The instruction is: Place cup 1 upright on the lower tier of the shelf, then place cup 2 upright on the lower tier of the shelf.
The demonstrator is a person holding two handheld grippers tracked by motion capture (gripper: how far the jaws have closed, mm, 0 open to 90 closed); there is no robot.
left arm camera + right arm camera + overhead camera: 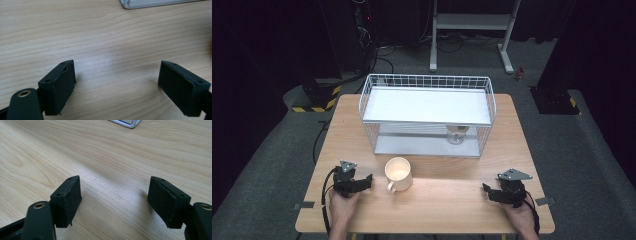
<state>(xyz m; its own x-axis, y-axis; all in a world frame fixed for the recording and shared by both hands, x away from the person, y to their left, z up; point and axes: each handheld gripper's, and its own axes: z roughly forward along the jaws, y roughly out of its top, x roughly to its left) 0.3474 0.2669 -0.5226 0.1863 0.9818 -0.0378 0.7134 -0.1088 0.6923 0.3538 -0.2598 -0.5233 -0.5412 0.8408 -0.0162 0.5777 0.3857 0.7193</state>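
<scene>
A cream mug (398,174) stands upright on the wooden table (452,202), its handle toward the near edge. My left gripper (368,181) rests on the table just left of the mug, pointing toward it, apart from it. In the left gripper view its jaws (117,82) stand open over bare wood. My right gripper (487,190) lies near the table's front right, pointing left. The right gripper view shows its jaws (115,200) open, nothing between them.
A white wire basket (427,82) with a flat shelf stands at the back middle of the table. A small glass object (457,134) sits on its lower level at the right. The basket's base corner (150,3) (125,122) lies ahead of both grippers.
</scene>
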